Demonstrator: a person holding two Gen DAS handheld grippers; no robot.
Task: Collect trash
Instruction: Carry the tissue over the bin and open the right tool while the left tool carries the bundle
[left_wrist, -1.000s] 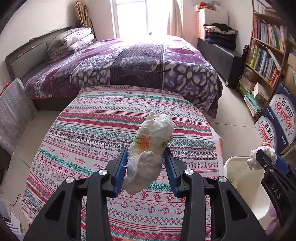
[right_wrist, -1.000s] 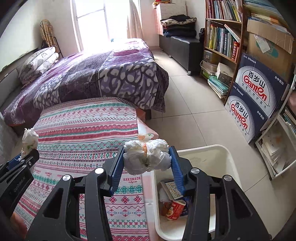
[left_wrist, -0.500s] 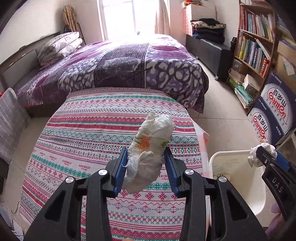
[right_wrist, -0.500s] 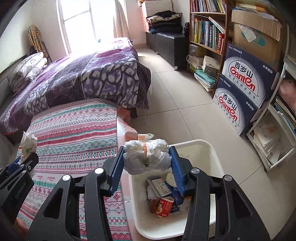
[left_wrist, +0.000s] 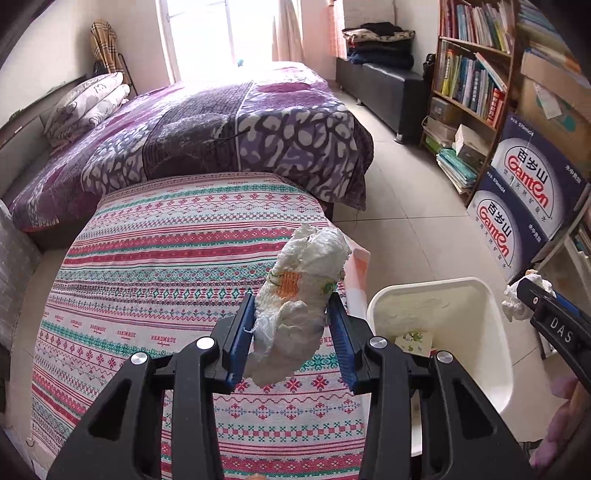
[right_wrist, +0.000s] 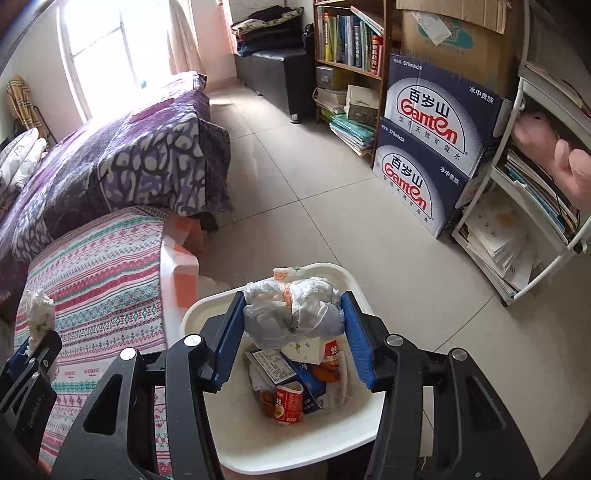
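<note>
Already bin (right_wrist: 352, 288) holds cartons (right_wrist: 284, 369).

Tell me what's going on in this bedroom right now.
A person is collecting trash with two handheld grippers. The right gripper holds a crumpled white wad of paper directly above the white plastic bin, which holds cartons and a cup. The left gripper grips a second crumpled white wad above the striped patterned tablecloth.
</note>
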